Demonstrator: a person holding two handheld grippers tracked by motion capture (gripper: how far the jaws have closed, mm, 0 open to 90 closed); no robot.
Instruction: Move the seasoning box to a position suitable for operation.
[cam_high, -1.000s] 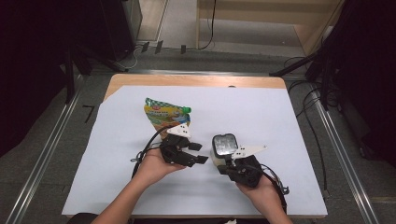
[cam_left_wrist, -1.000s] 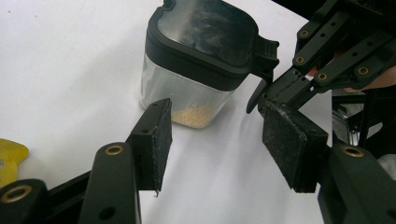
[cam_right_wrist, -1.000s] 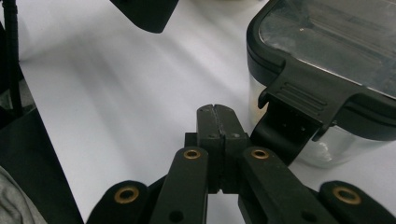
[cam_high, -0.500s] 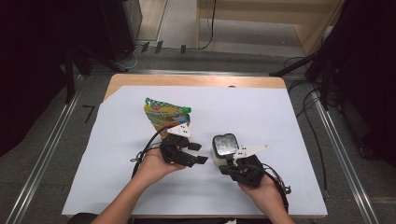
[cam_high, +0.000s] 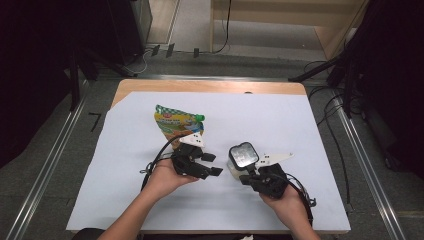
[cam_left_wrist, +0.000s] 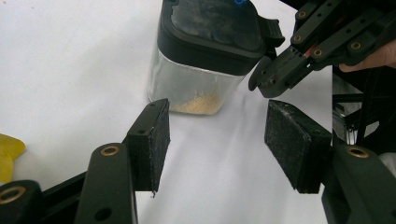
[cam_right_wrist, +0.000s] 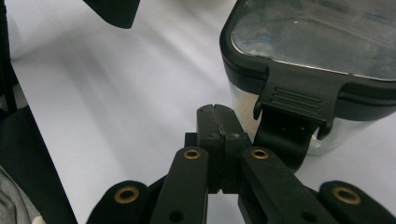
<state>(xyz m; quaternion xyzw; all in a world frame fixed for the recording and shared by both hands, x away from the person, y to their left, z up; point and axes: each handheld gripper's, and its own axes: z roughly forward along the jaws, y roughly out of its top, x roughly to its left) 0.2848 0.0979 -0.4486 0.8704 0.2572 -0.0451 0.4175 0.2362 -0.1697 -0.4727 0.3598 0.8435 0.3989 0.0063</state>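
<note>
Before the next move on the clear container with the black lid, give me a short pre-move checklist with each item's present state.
1. Container upright on the table: ok.
2. Lid seated on it: ok.
3. Right gripper shut, empty, tips beside the lid latch: ok.
4. Left gripper open, nothing between its pads, container ahead of it: ok.
5. Latch fastened or loose: cannot tell.
6. Pouch apart from the container: ok.
</note>
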